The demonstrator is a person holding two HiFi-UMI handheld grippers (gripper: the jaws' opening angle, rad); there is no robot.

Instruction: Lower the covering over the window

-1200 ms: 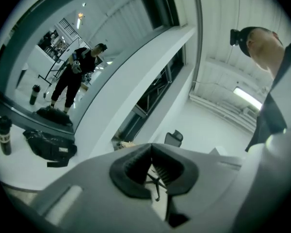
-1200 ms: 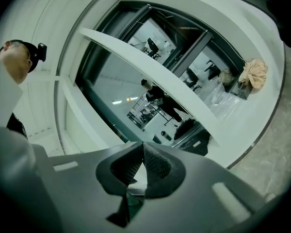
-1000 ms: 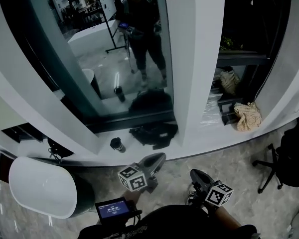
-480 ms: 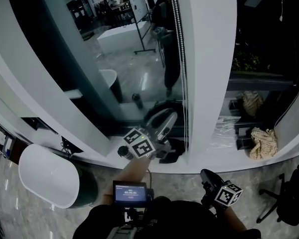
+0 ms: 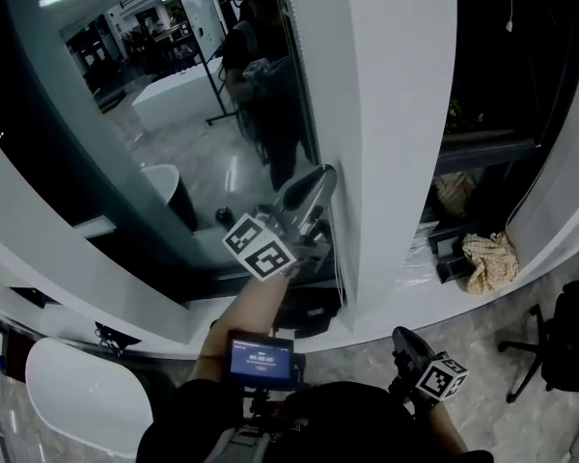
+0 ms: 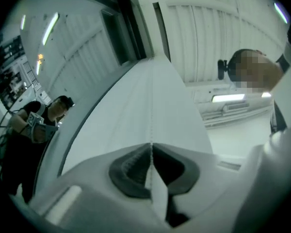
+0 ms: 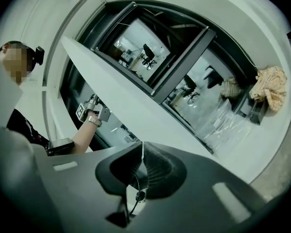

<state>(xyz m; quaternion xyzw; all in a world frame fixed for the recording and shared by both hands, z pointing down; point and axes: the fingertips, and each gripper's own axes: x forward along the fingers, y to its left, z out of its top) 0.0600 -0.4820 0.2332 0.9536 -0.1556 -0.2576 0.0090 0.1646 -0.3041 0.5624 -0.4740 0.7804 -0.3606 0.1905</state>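
Left gripper [image 6: 150,147], jaws just closed, pinches the thin bead cord [image 6: 150,108], right gripper [image 7: 139,147] clenched empty; a pull off the cord's line could let it slip free.

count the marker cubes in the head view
2. One marker cube on the left gripper, its jaws just closed on the bead cord; the other on the right gripper, bottom right.

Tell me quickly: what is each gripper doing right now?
Left gripper: jaws have just been closing, now shut on the bead cord.
Right gripper: closed, holding nothing.
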